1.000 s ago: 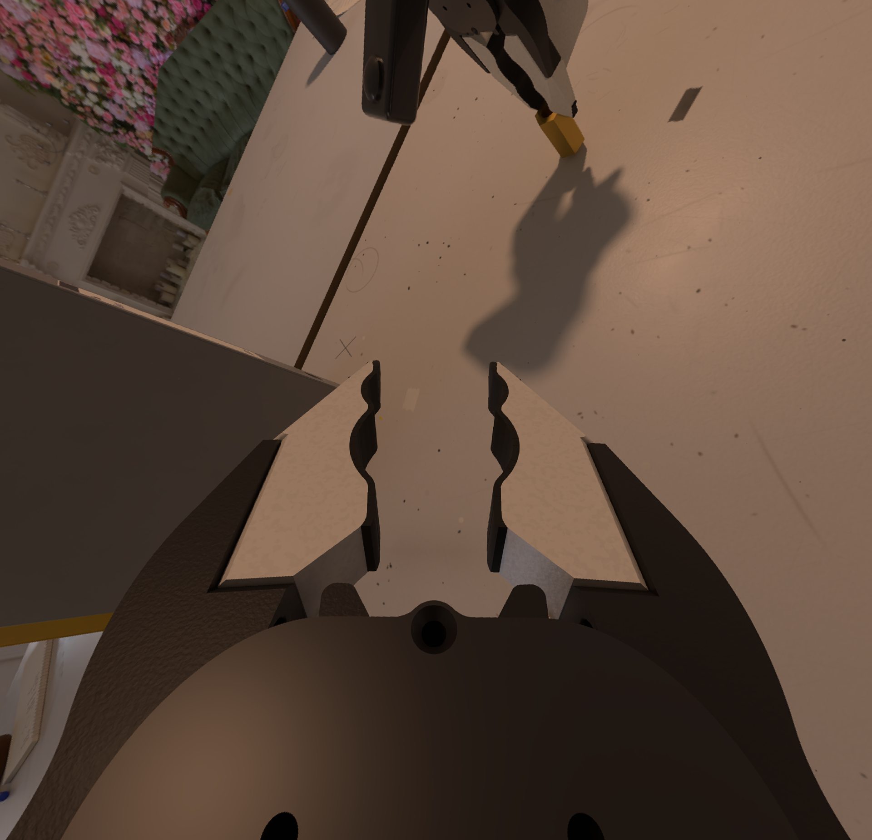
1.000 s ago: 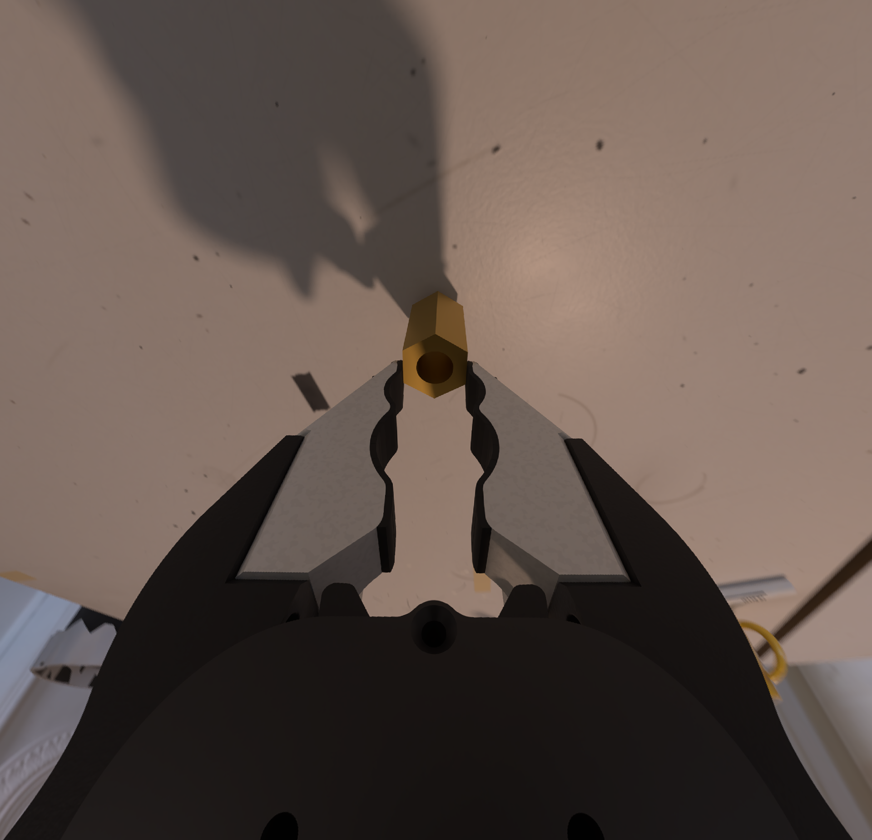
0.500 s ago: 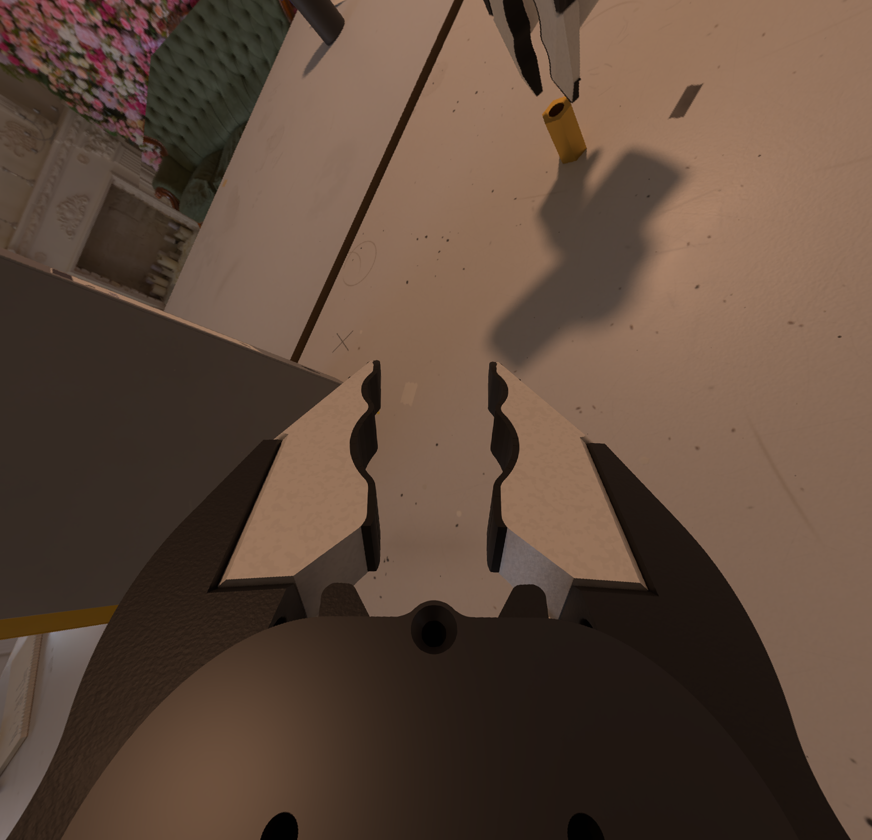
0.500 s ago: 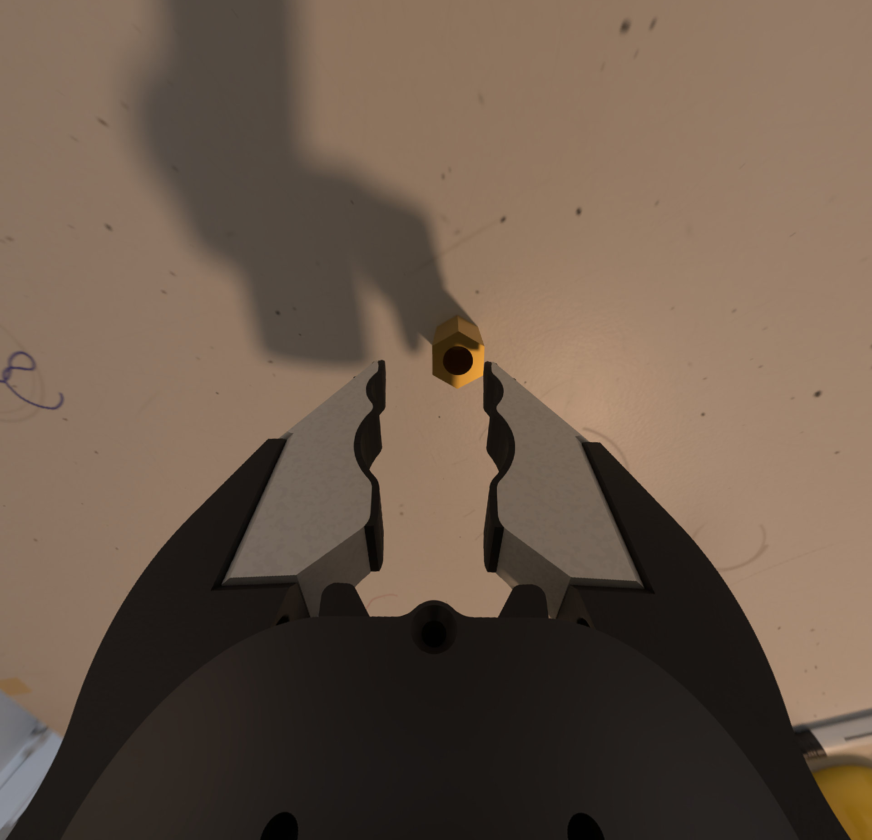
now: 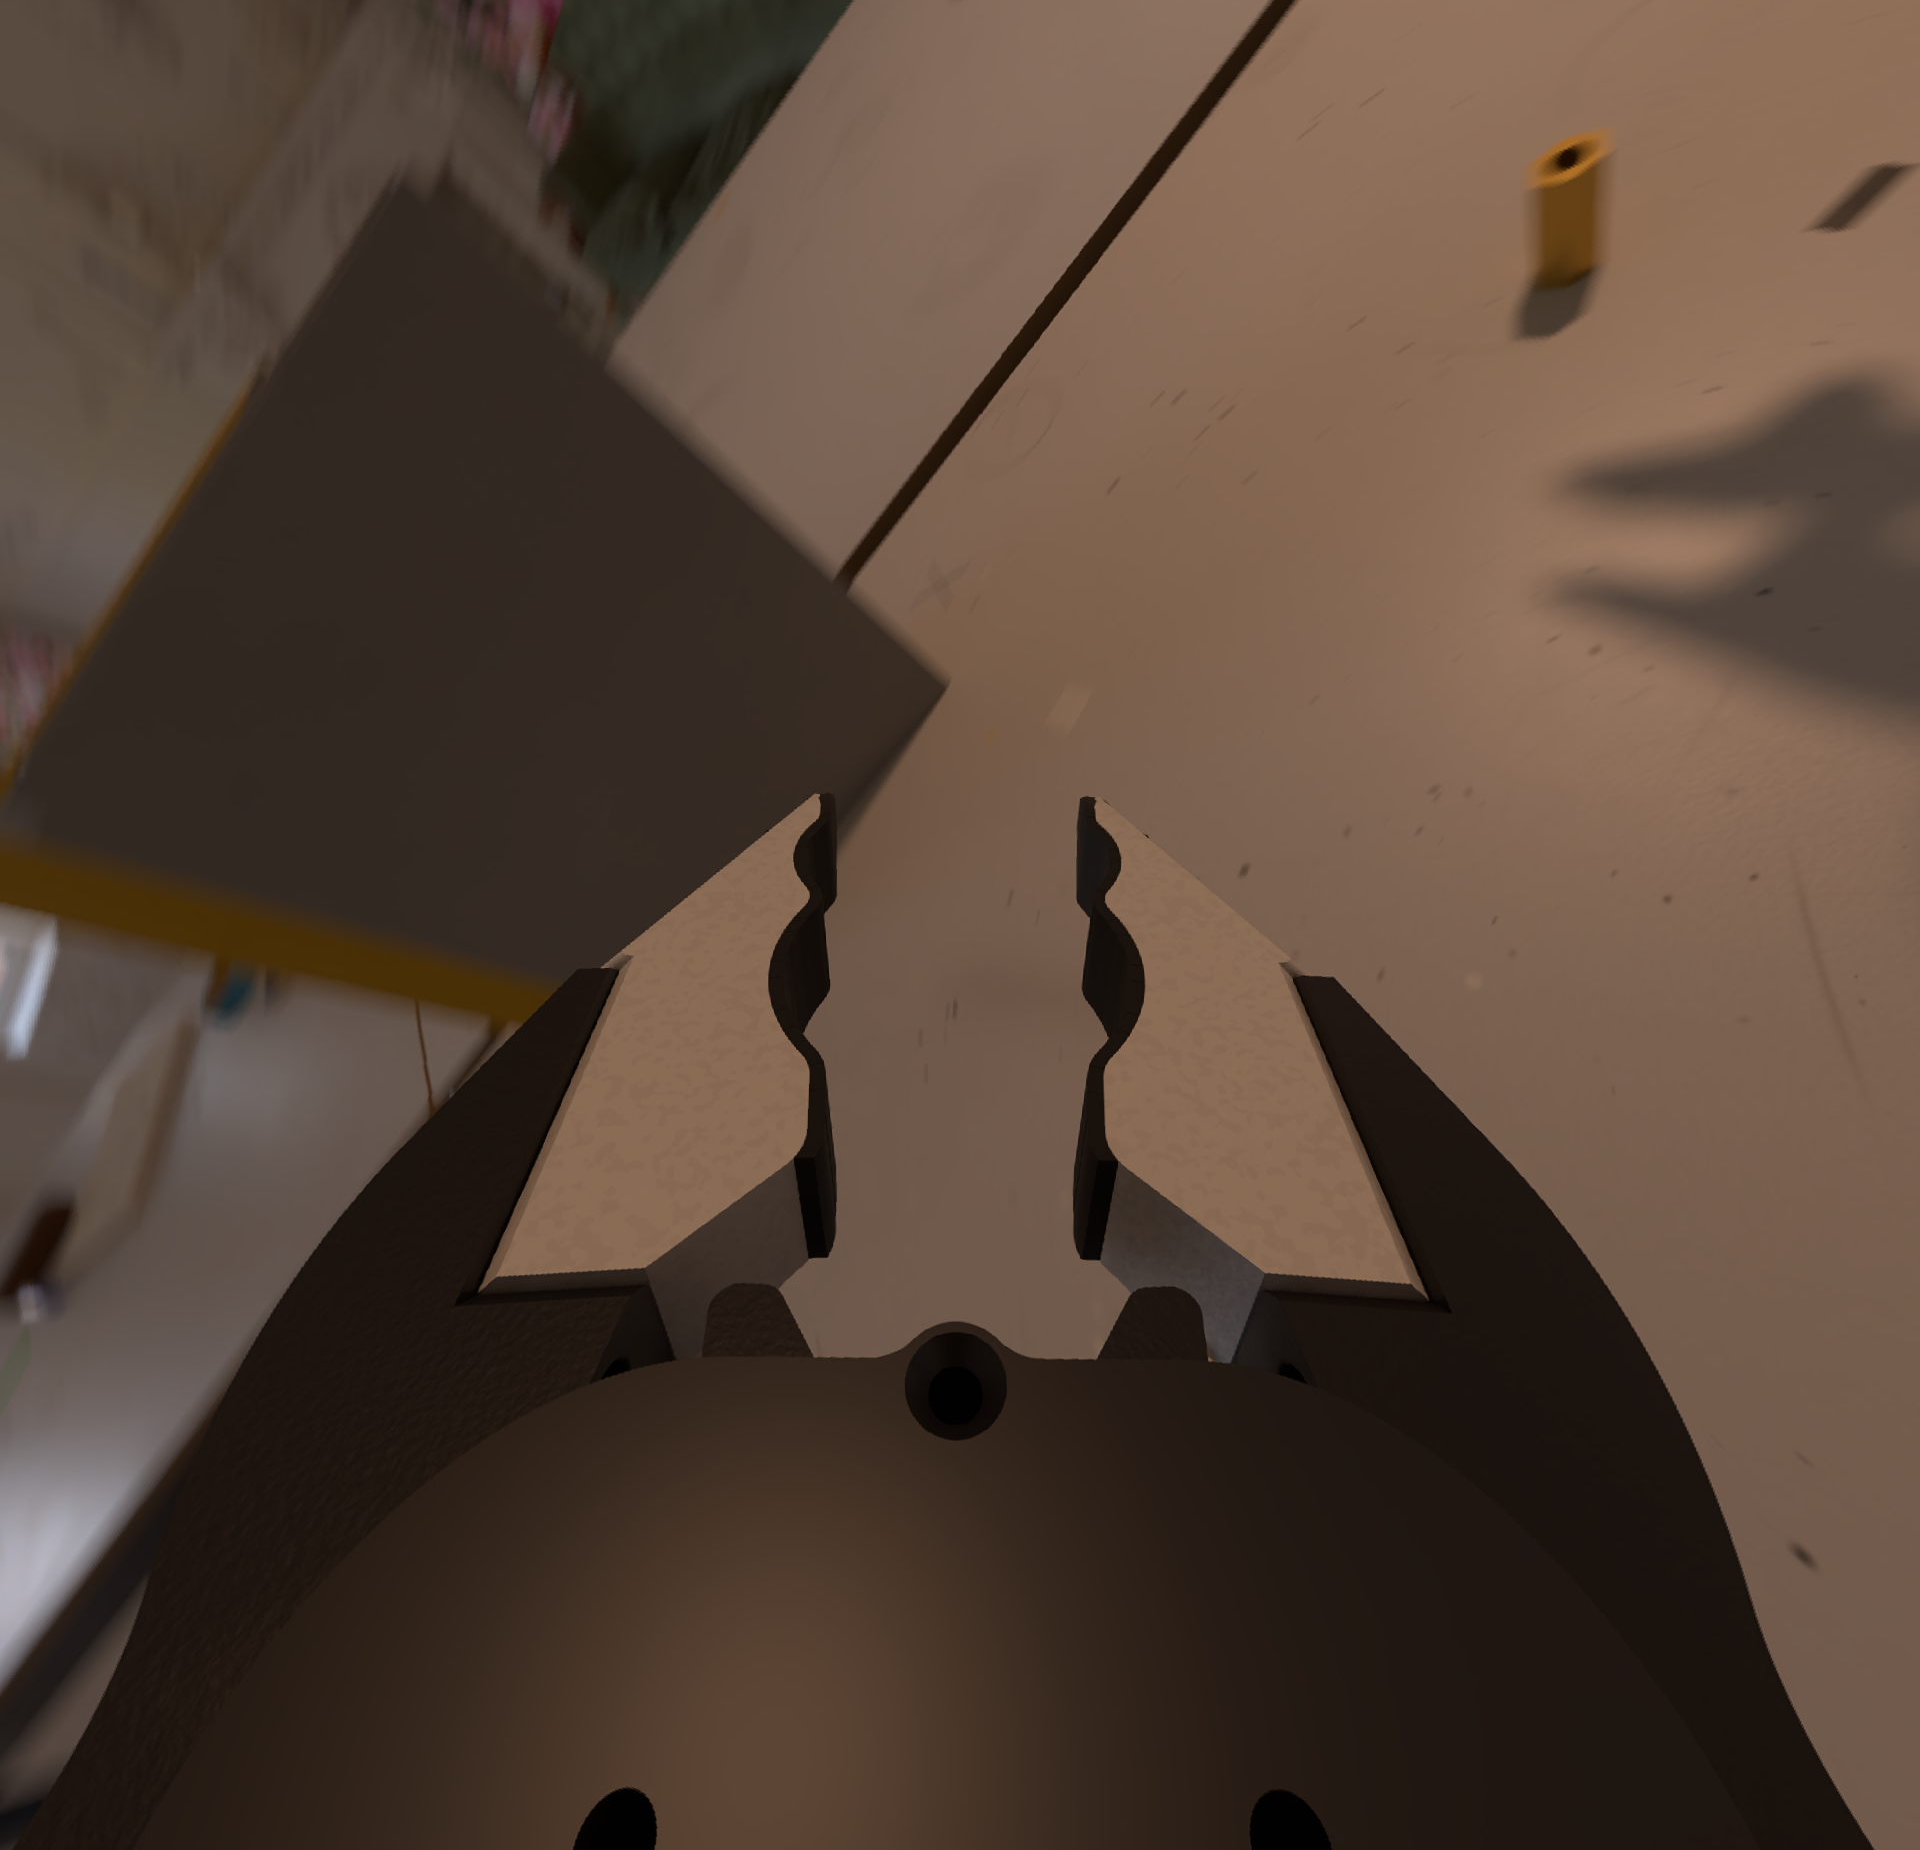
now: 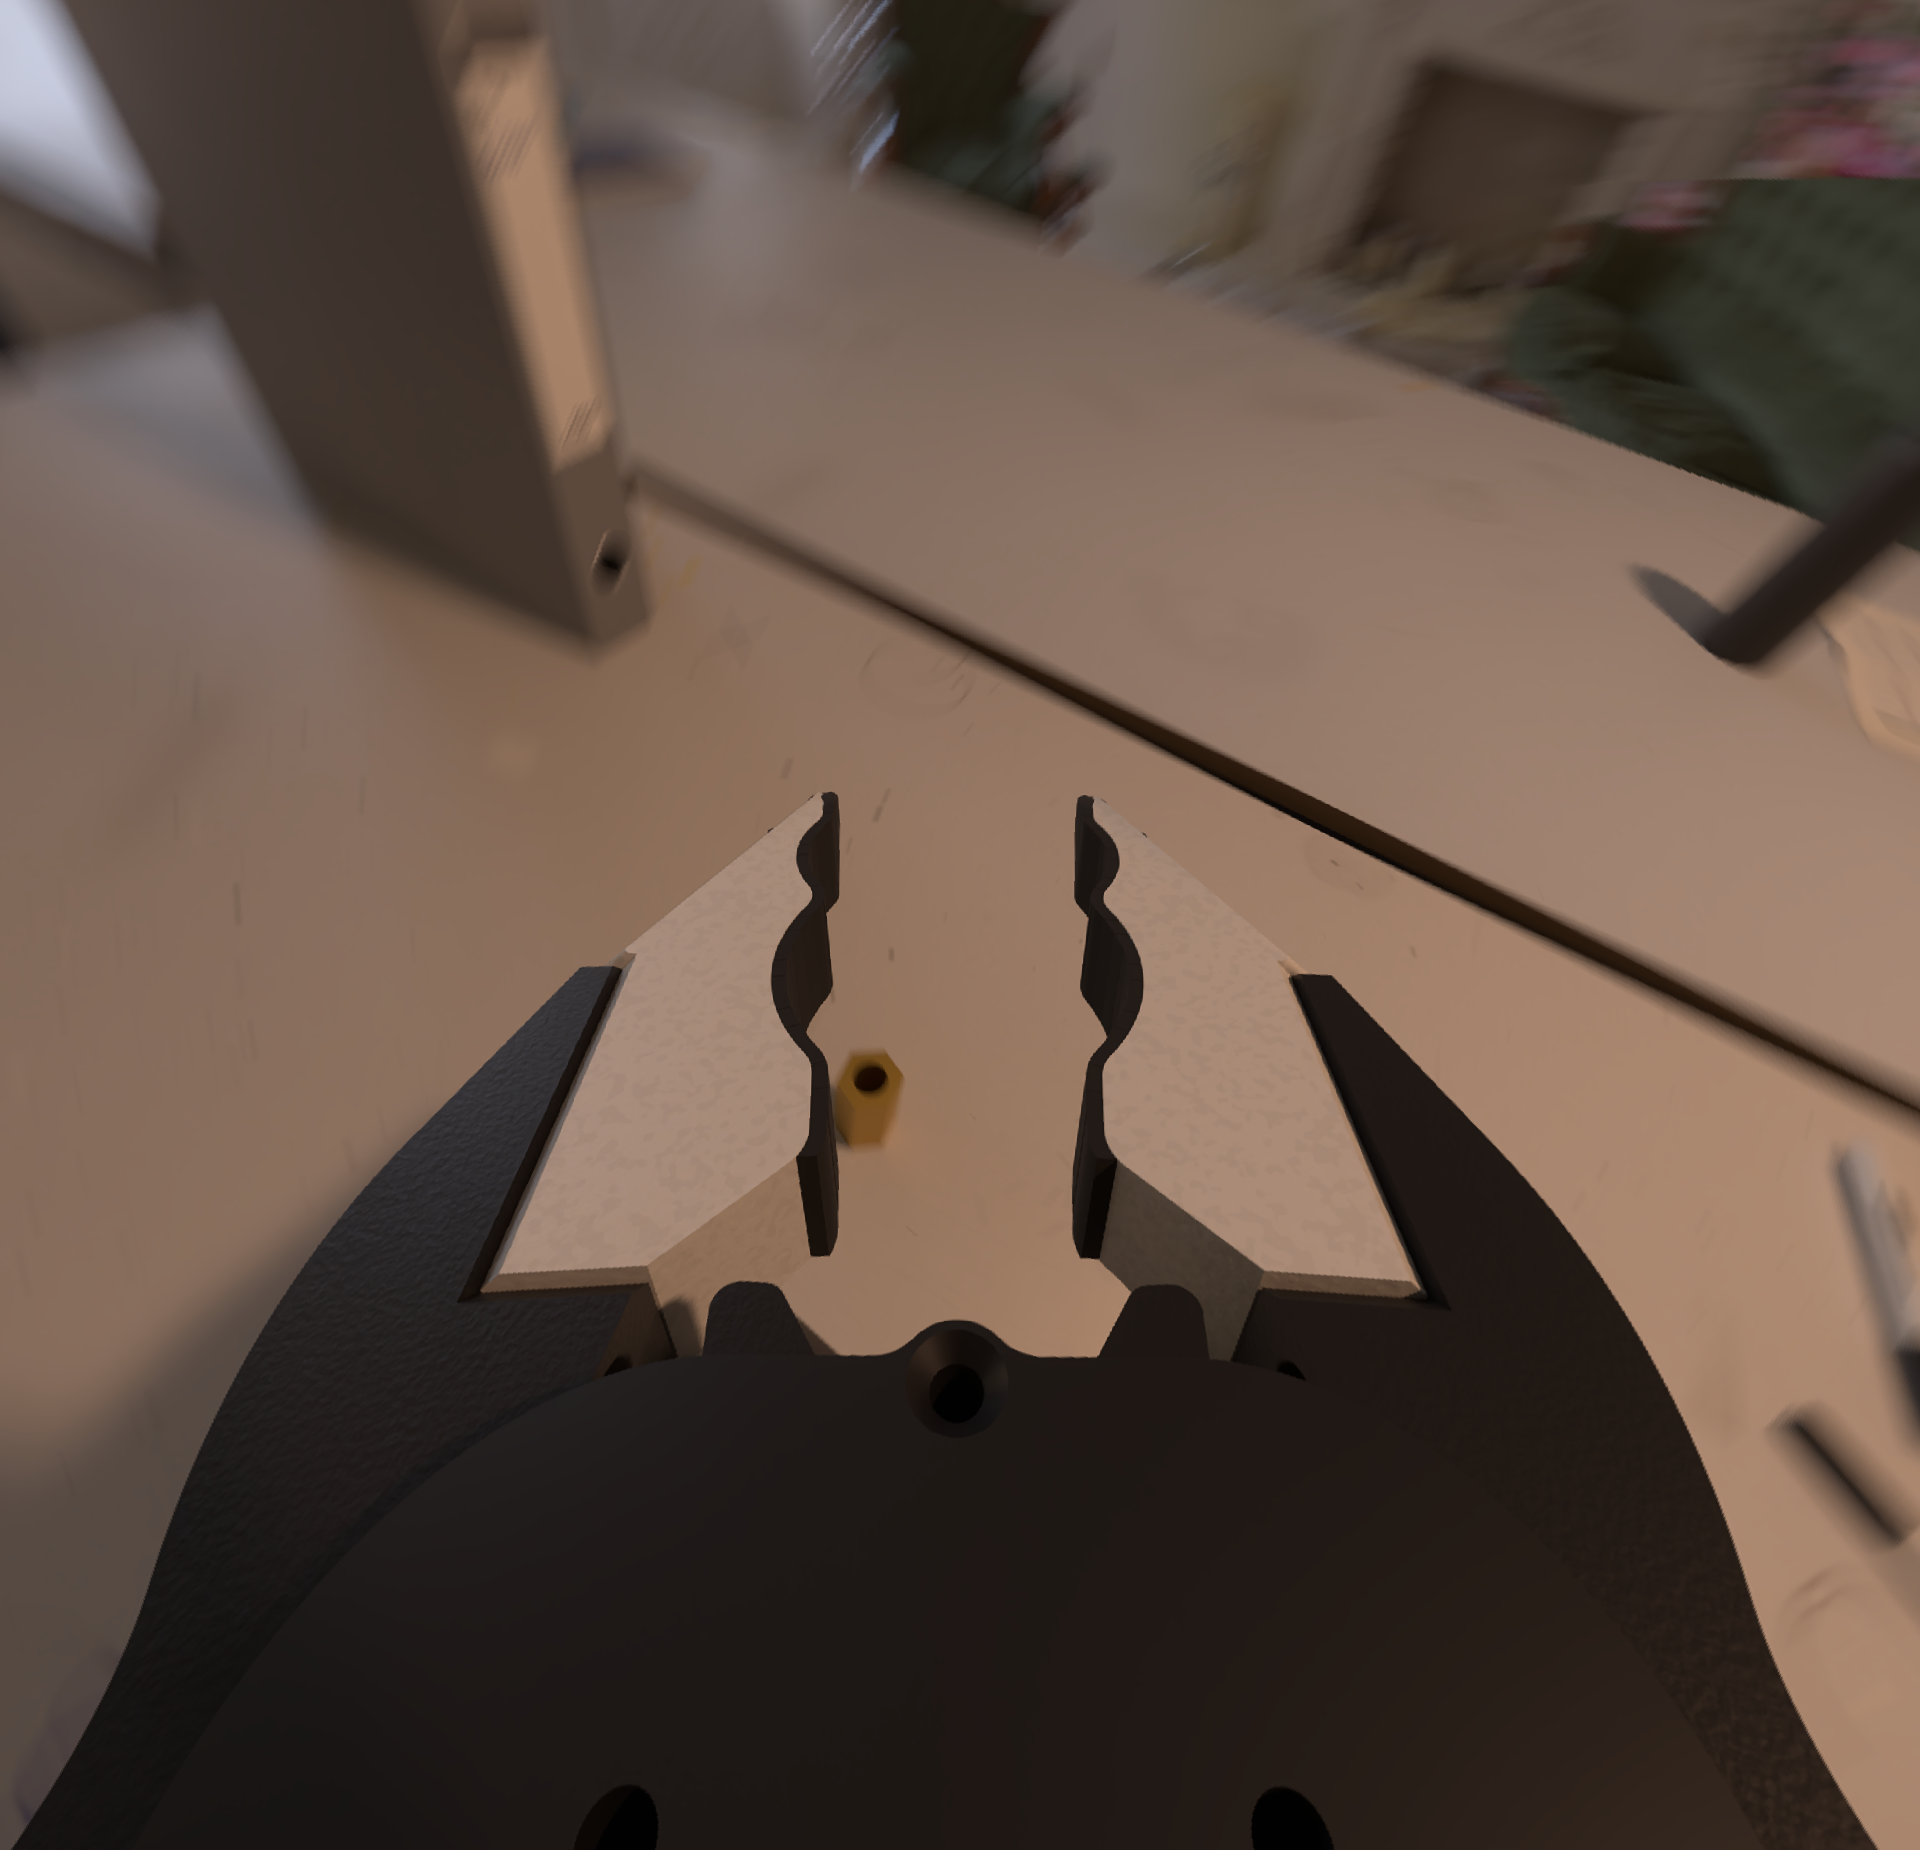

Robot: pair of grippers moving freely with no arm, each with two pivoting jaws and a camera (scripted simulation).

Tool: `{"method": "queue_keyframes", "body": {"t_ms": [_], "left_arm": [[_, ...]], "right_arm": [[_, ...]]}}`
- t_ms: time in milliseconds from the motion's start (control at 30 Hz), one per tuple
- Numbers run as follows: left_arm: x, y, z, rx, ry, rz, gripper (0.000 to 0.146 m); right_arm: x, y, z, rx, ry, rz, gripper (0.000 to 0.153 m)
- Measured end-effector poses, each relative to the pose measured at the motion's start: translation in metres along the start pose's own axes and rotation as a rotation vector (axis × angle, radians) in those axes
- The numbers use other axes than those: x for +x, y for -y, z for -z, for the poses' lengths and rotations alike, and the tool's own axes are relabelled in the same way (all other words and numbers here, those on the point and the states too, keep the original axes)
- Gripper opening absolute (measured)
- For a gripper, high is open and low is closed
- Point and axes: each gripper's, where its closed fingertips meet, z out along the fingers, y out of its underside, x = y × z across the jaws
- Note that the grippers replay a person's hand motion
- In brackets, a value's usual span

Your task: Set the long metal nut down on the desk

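The long brass-coloured hex nut [image 5: 1567, 208] stands upright on the beige desk [image 5: 1455, 865], alone, with a short shadow beneath it. In the right wrist view the nut [image 6: 869, 1096] shows far below, seen between the fingers, close to the left finger [image 6: 717, 1052]. My right gripper [image 6: 954, 813] is open and empty, high above the desk. My left gripper [image 5: 954, 813] is open and empty over the desk, well short of the nut.
A dark seam [image 5: 1081, 262] splits the desk. A dark grey slab with a yellow edge [image 5: 416, 678] lies left of my left gripper. A grey upright block [image 6: 436, 294], a dark rod [image 6: 1808, 574] and pens [image 6: 1881, 1270] show in the right wrist view.
My right gripper let go of the nut, opened and rose away, tilting up toward the room. The nut stays standing on the desk. My left gripper swung, so its view rotated.
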Motion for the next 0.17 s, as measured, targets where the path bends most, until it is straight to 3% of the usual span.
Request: {"method": "queue_keyframes", "body": {"t_ms": [100,167], "left_arm": [[-0.026,-0.044,0.032,-0.182,0.061,0.229,0.052],[-0.036,-0.069,0.051,-0.270,0.095,0.395,0.057]], "right_arm": [[0.027,-0.006,0.033,0.186,-0.191,-0.307,0.046],[0.040,-0.034,0.039,0.022,-0.236,-0.375,0.052]]}}
